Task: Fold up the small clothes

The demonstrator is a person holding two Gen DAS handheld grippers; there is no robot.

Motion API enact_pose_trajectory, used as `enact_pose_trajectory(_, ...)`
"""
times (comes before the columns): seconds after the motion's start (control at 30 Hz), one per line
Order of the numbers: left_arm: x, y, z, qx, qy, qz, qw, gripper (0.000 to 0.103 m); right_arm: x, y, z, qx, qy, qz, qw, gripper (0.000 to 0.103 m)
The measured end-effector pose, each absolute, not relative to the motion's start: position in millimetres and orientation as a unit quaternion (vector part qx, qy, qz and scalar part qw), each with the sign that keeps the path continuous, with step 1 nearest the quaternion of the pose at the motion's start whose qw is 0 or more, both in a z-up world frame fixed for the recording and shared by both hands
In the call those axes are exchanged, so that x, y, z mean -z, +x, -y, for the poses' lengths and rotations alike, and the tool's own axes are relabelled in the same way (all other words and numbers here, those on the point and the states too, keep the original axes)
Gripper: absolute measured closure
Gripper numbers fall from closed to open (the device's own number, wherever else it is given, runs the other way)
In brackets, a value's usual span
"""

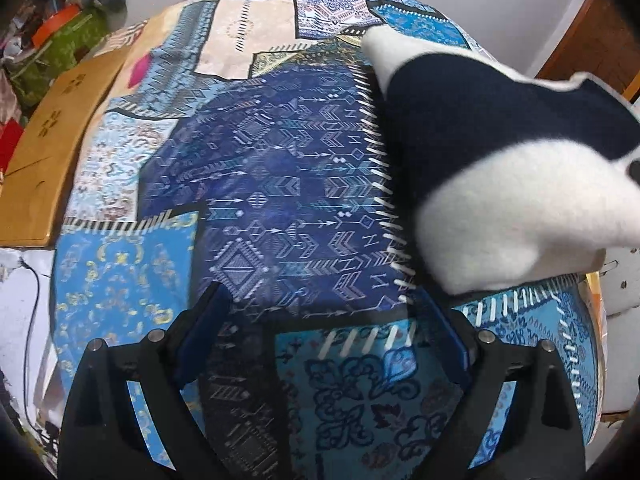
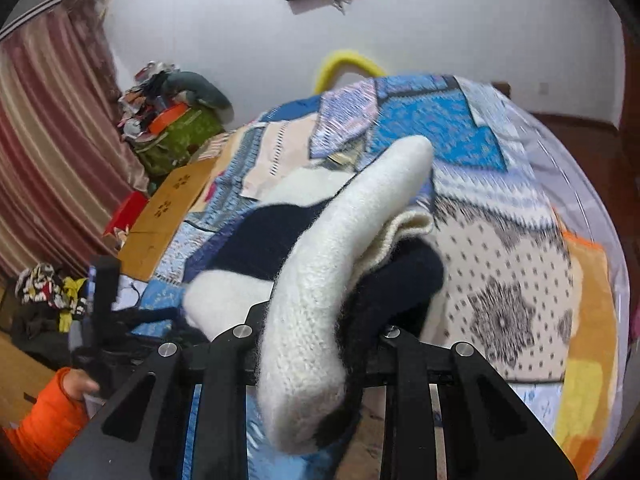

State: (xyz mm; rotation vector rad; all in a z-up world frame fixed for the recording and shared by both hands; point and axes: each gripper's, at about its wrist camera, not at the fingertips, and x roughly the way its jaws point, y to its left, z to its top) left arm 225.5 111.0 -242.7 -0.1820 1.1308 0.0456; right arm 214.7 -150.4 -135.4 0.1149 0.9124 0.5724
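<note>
A small white and navy knitted sweater (image 2: 320, 264) lies bunched on a table under a blue patchwork cloth (image 1: 260, 184). In the left wrist view the sweater (image 1: 500, 168) fills the right side, partly lifted. My right gripper (image 2: 316, 344) is shut on the sweater's white knit, which drapes over its fingers and hides the tips. My left gripper (image 1: 320, 312) is open and empty, hovering over the dark blue patch, left of the sweater. The left gripper also shows at the lower left of the right wrist view (image 2: 104, 304), held by a hand in an orange sleeve.
A wooden board (image 1: 56, 128) lies at the table's left edge. A green bag with clutter (image 2: 176, 132) sits beyond it, by a striped curtain (image 2: 48, 152). A yellow hoop (image 2: 344, 64) rises behind the table. Clothes (image 2: 48, 288) lie piled at the left.
</note>
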Motion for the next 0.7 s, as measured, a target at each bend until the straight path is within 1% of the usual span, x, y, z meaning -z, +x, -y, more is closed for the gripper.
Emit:
enact_pose_trajectory(0.13, 230.9, 218.6, -118.1, -0.028, -0.090, -0.523, 0.847, 0.009, 152.1, 211.6, 164.1, -0.256, 0.061, -0.452, 0.853, 0.077)
enact_pose_trajectory(0.2, 222.3, 215.6, -120.3, -0.030, -0.090, -0.516, 0.851, 0.009, 159.3, 211.3, 168.8, -0.251, 0.070, -0.461, 0.849, 0.073)
enact_pose_trajectory(0.37, 196.1, 214.0, -117.3, -0.031, -0.071, -0.492, 0.867, 0.009, 161.4, 205.4, 184.1, -0.248, 0.083, -0.461, 0.848, 0.067)
enact_pose_trajectory(0.63, 161.0, 233.0, -96.2, -0.011, -0.035, -0.458, 0.888, 0.009, 148.9, 197.7, 202.8, -0.229, 0.060, -0.440, 0.866, 0.049)
enact_pose_trajectory(0.7, 155.4, 238.6, -89.4, -0.004, -0.030, -0.452, 0.892, 0.009, 145.1, 199.5, 205.5, -0.227, 0.058, -0.436, 0.869, 0.038)
